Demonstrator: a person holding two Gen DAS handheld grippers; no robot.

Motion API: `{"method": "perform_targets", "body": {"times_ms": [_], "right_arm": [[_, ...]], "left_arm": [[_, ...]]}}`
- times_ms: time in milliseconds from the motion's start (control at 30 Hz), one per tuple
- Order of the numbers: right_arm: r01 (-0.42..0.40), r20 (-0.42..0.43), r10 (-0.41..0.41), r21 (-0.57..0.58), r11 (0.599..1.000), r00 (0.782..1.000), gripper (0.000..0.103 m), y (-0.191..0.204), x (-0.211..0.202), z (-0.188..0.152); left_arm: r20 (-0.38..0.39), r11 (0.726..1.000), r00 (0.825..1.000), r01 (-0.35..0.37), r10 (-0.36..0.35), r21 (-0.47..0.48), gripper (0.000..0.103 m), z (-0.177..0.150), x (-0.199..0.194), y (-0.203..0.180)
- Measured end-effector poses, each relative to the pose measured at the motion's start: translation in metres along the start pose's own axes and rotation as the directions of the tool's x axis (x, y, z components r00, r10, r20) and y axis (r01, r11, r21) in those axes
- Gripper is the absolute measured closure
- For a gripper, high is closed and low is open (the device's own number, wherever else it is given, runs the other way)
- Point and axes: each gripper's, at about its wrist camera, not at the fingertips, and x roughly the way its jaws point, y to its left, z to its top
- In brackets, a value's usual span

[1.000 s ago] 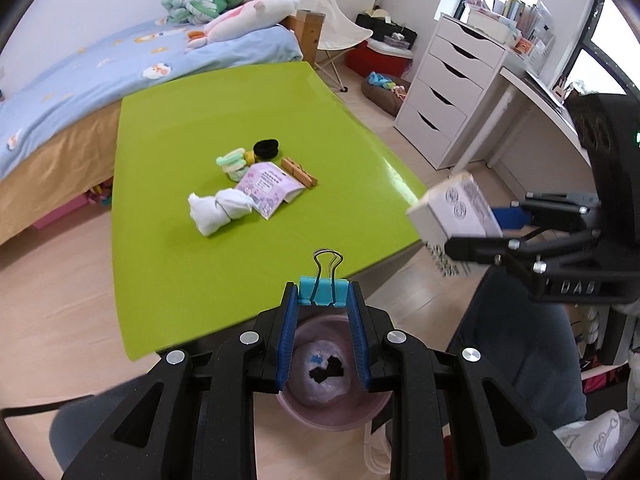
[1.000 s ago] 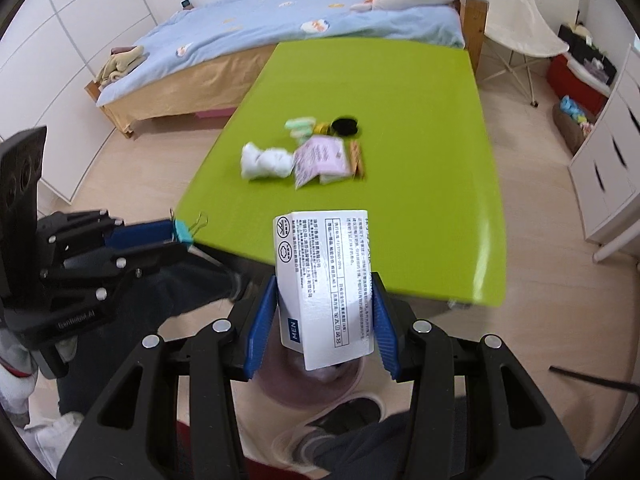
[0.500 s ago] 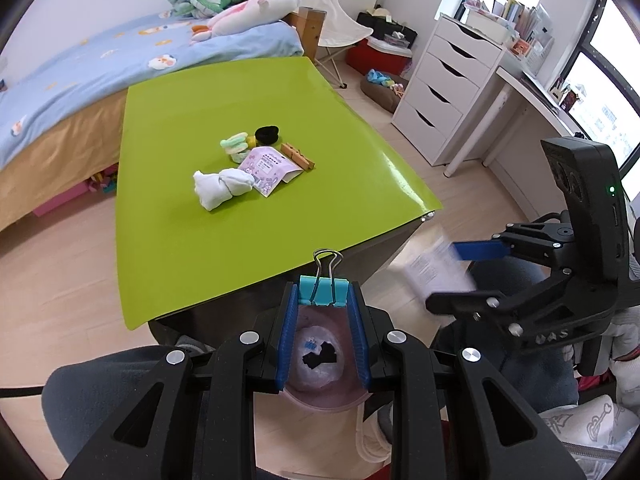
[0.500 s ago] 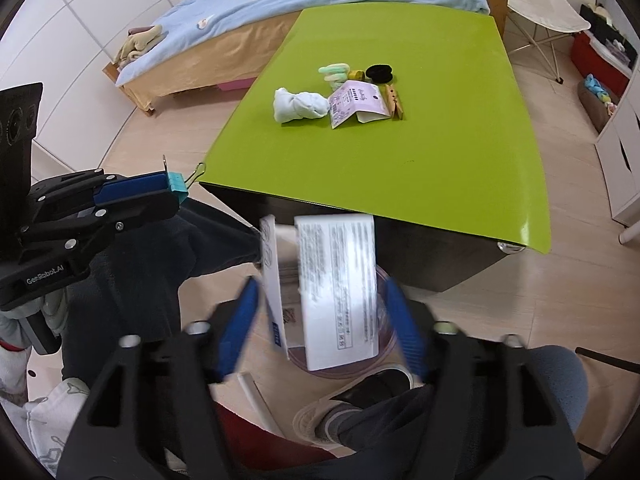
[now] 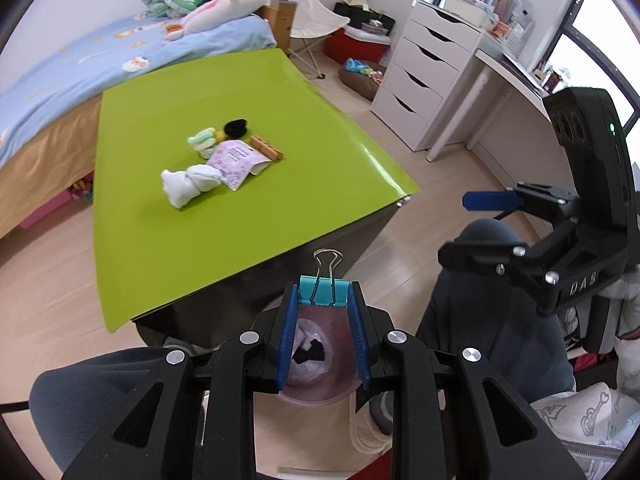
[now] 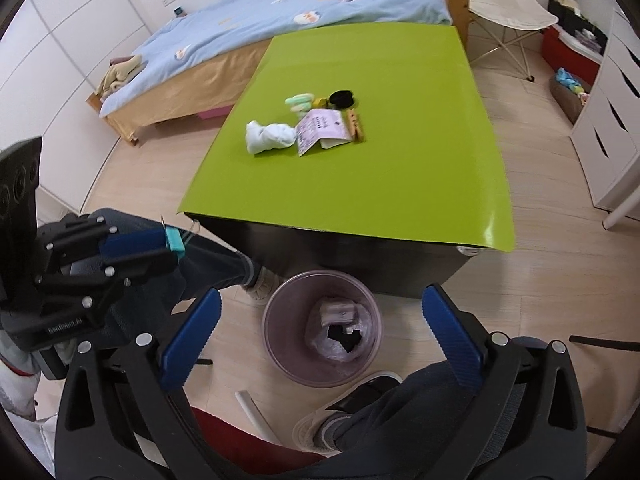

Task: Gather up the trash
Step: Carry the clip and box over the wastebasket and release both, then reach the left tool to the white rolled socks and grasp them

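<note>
I'm hanging both claws over the bin (image 6: 322, 330) on the floor at the near edge of the bench (image 6: 360, 184), and this looks like the dropping step of the trash run. My right claw (image 6: 320, 330) is spreading its jaws right now, nearly as wide as they go, with nothing between them; a small box (image 6: 339, 312) is lying down in the bin's liner beside some dark scraps. My left claw (image 5: 322, 334) is clamped on a teal binder clip (image 5: 323, 290), wire handles sticking up past the tips, and it's sitting directly above the bin. So the next move, as I'm reading it, is to let those left jaws part so the clip falls straight in; it's small and hard, so it should drop clean. After that I'm looking at more work on the bench: a white wad (image 6: 269, 136), a pink packet (image 6: 322, 128), a wooden peg (image 6: 355, 121), a black ring (image 6: 341, 99) and a pale green bundle (image 6: 299, 102), all bunched near the middle. The right claw, being empty, is the one I'd be sending back up there first.
</note>
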Motion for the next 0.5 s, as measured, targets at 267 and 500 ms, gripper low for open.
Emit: {"method": "perform_targets", "body": {"times_ms": [267,500], "right_arm": [[0.001,0.015,-0.001,0.029,1.000,1.000,0.003,-0.010,-0.005,0.001],[-0.002,0.019,0.001,0.029,1.000,1.000,0.003,-0.009,-0.005,0.000]], "left_arm": [[-0.002,1.000,1.000,0.023,-0.023,0.003,0.015,0.002,0.006,-0.003],[0.013,0.999,1.000,-0.016,0.016,-0.044,0.008,0.001,0.004,0.007]]}}
